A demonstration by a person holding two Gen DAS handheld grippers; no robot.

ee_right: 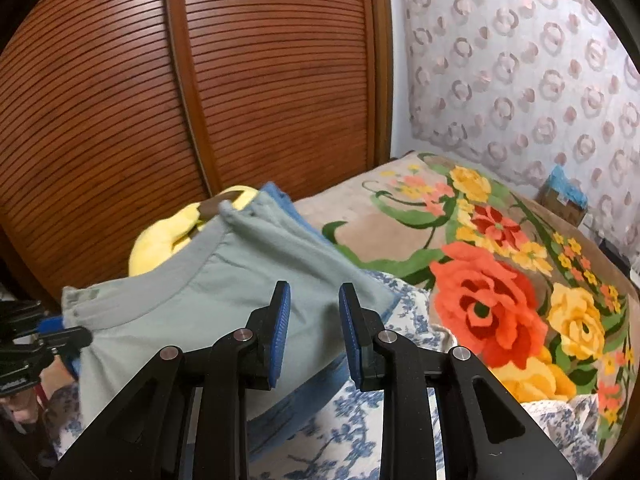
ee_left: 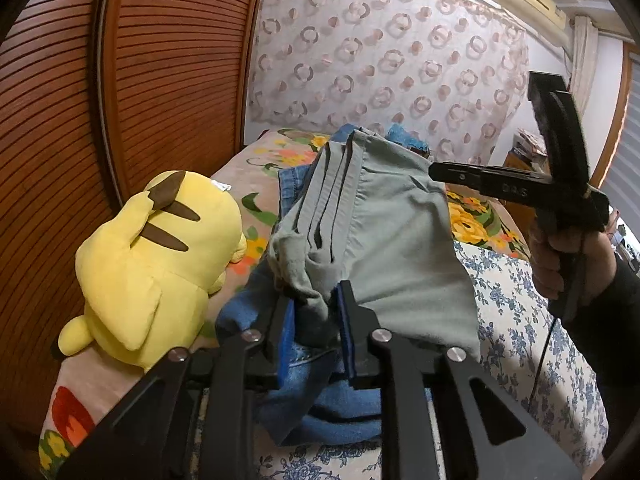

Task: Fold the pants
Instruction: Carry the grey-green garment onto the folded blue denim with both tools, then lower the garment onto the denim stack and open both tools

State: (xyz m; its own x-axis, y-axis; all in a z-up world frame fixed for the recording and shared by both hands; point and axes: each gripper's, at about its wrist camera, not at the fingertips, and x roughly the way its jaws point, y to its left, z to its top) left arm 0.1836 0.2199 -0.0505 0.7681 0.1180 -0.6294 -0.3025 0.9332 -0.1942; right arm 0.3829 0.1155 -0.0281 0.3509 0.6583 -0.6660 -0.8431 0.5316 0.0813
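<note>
The folded grey-green pants (ee_left: 392, 232) lie on a pile of blue jeans (ee_left: 320, 412) on the bed. My left gripper (ee_left: 317, 312) has a bunched corner of the pants in the gap between its blue pads, and the jaws stand a little apart around it. In the right wrist view, the left gripper (ee_right: 82, 336) sits at the pants' (ee_right: 200, 292) near left corner. My right gripper (ee_right: 314, 308) hovers open over the pants with nothing between its fingers. From the left wrist view, the right gripper (ee_left: 436, 170) has its tip at the pants' far right edge, held by a hand (ee_left: 560, 264).
A yellow plush toy (ee_left: 160, 256) lies left of the pile, against the brown slatted wardrobe (ee_left: 120, 80). A flowered blanket (ee_right: 500, 300) covers the far bed, and a blue-and-white floral sheet (ee_left: 520, 320) lies under the jeans (ee_right: 280, 400). A cardboard box (ee_right: 560, 200) stands by the wall.
</note>
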